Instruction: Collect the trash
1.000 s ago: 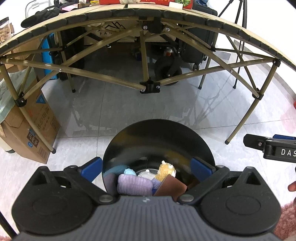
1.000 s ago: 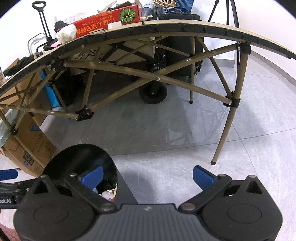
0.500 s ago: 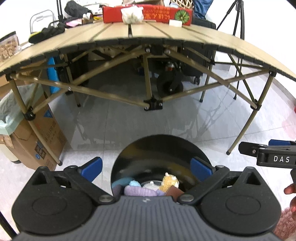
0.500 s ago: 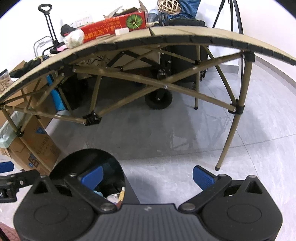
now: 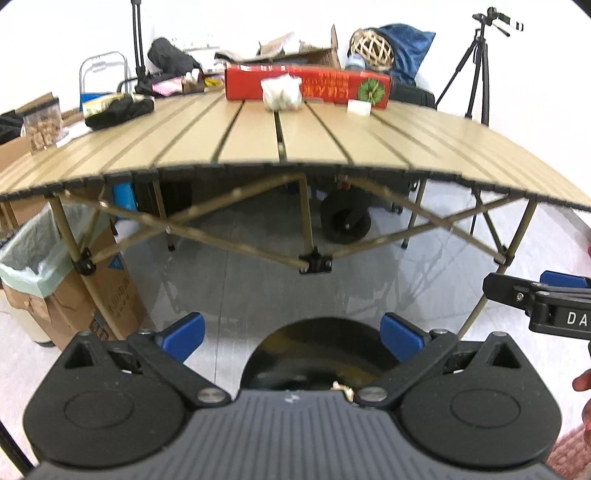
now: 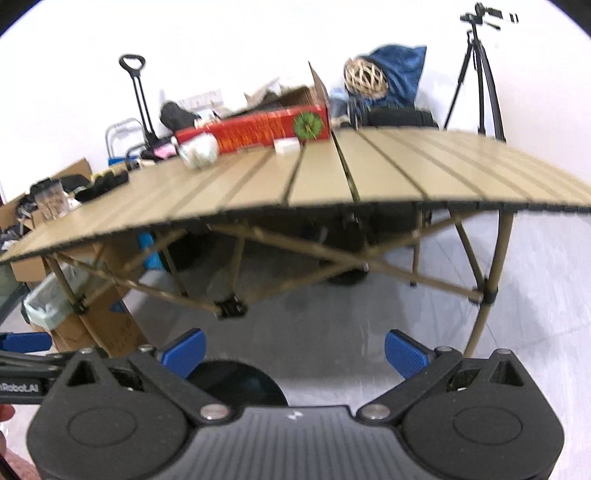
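both held with fingers wide apart and empty: left gripper (image 5: 291, 334) right above the black bin (image 5: 314, 354), right gripper (image 6: 293, 350) beside it. crumpled white trash (image 5: 280, 92) far off on the slatted table (image 5: 332, 144).

Bright, even indoor light, white wall (image 5: 424, 22) blown out, soft sheen and faint reflections on the grey floor (image 5: 258, 288), heavy fisheye bowing of the slatted table (image 5: 295, 140), dark vignette corners, motion blur throughout the right wrist view, left wrist view sharper.
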{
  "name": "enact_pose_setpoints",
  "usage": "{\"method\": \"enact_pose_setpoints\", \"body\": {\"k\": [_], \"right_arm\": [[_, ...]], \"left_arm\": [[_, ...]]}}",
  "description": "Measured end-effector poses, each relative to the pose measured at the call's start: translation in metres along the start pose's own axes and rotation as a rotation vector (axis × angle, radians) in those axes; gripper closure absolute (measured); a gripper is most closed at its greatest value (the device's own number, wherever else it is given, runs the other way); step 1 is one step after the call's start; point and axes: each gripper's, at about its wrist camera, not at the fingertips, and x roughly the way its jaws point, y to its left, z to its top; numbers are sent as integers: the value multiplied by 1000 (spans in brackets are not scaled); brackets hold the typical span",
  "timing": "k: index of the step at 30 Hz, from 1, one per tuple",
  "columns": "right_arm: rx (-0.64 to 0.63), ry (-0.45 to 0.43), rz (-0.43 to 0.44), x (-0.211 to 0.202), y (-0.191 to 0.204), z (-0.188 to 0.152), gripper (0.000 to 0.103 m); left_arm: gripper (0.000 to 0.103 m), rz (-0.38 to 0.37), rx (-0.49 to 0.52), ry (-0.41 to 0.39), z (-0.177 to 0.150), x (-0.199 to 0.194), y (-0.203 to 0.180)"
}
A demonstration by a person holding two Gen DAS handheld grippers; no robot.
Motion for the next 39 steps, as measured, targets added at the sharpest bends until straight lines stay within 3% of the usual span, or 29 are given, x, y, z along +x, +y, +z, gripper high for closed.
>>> {"method": "enact_pose_setpoints", "body": {"k": [22,31,39], "right_arm": [[-47,-211,25,-60,23,58,0],[-45,-289,16,-61,26,84,0],[-9,-320,-1,-33,23,111,0]], "left_arm": [[0,24,-23,-227,55,-68,0],[0,19,-58,-271,81,-65,7],[0,21,-80,-286,106,-40,10]]}}
